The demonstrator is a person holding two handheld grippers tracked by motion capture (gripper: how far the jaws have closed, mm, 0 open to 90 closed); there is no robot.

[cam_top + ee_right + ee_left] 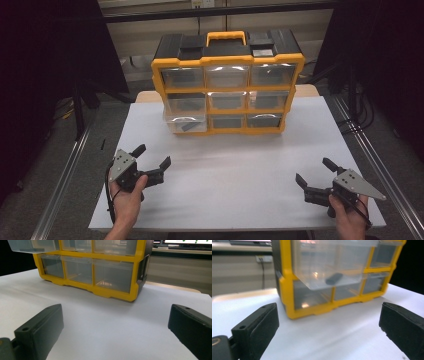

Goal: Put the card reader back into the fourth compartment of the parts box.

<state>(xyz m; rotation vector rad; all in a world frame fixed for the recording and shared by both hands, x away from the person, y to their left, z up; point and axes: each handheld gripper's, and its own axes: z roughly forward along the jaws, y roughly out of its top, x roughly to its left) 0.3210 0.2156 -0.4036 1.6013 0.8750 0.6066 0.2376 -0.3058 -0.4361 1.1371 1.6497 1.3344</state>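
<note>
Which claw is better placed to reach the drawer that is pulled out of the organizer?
Probably the left claw. The pulled-out drawer sits at the organizer's lower left, on that claw's side. The right claw is farther away. Both are open and hold nothing.

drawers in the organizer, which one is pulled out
The bottom-left drawer juts forward from the organizer, with a small dark item inside; the rest sit flush.

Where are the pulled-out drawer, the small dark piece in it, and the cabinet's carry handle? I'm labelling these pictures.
pulled-out drawer [185, 123]: high view, on its clear front wall.
small dark piece [334, 278]: left gripper view, on its middle, seen through the drawer.
carry handle [226, 34]: high view, on the handle's top bar.
</note>
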